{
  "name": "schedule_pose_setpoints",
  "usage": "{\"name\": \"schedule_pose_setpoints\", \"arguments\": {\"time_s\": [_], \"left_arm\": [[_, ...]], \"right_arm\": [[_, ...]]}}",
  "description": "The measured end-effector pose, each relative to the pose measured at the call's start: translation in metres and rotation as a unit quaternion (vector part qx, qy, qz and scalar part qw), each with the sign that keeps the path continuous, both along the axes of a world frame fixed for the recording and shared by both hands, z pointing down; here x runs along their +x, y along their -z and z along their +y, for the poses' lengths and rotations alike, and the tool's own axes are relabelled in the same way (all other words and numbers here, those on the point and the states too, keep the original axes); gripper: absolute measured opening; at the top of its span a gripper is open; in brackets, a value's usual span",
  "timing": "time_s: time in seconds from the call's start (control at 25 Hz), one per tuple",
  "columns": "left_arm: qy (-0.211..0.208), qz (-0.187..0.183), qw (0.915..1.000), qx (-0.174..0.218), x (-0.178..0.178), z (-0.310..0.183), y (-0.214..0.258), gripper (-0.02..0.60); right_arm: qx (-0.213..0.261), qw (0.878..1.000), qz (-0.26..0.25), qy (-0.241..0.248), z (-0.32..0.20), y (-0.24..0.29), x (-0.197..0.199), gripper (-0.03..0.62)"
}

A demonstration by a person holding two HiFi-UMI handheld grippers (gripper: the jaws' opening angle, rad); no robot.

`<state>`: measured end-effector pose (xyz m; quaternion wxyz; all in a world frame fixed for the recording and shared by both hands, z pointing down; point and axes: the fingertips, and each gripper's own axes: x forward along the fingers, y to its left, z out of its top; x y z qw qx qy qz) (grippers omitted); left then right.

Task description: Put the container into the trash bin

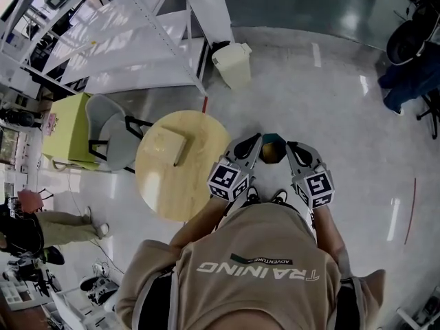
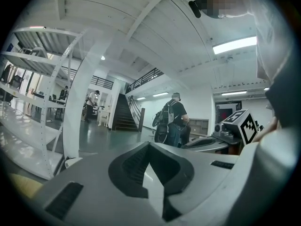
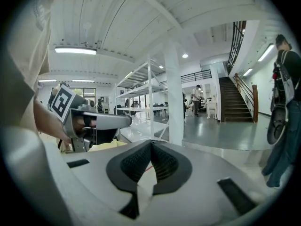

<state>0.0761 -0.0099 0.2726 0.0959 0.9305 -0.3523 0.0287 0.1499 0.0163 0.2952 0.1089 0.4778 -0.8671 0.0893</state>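
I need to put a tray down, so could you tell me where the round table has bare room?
The round table is bare across its near half and right side, from the container to the rim by the left gripper. The floor towards the trash bin is open. The left edge is crowded by the chair.
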Motion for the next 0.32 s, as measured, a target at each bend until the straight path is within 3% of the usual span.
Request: {"name": "schedule_pose_setpoints", "arguments": {"time_s": [0.32], "left_arm": [[-0.003, 0.000, 1.0000, -0.002, 0.003, -0.006, -0.011, 0.001]], "right_arm": [[-0.008, 1.000, 0.006, 0.004, 0.000, -0.014, -0.001, 0.003]]}}
